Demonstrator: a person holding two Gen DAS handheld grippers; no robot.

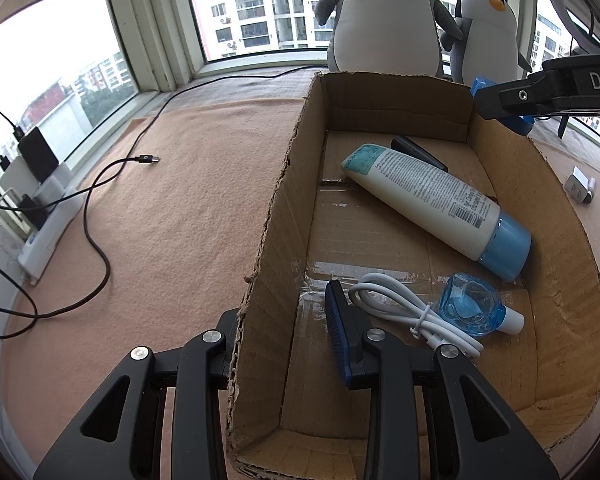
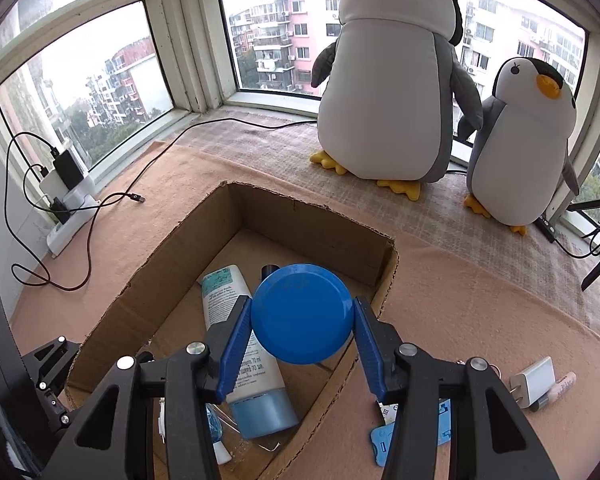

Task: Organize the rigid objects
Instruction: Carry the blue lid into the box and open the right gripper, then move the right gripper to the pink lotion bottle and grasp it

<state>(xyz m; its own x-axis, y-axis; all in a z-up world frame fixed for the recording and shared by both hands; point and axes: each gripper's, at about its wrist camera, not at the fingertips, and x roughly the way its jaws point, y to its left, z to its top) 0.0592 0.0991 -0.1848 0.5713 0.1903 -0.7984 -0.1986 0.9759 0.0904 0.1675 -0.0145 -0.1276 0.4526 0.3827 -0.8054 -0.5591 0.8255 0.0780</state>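
An open cardboard box (image 1: 284, 208) (image 2: 316, 224) stands on a tan blanket. In it lie a white tube with a blue cap (image 1: 436, 204) (image 2: 240, 352), a coiled white cable (image 1: 404, 312), a small clear blue bottle (image 1: 474, 308) and a dark object (image 1: 418, 152). My left gripper (image 1: 288, 340) straddles the box's left wall, one finger inside and one outside, gripping the wall. My right gripper (image 2: 300, 324) is shut on a round blue lid (image 2: 302, 314) and holds it above the box; it shows in the left wrist view (image 1: 504, 100) over the far right wall.
Two plush penguins (image 2: 388, 80) (image 2: 528, 140) stand by the window. A black cable (image 1: 100, 184) and a power strip with chargers (image 1: 40, 208) lie at left. Right of the box lie a white charger (image 2: 534, 384), a pink stick (image 2: 562, 388) and a blue card (image 2: 384, 440).
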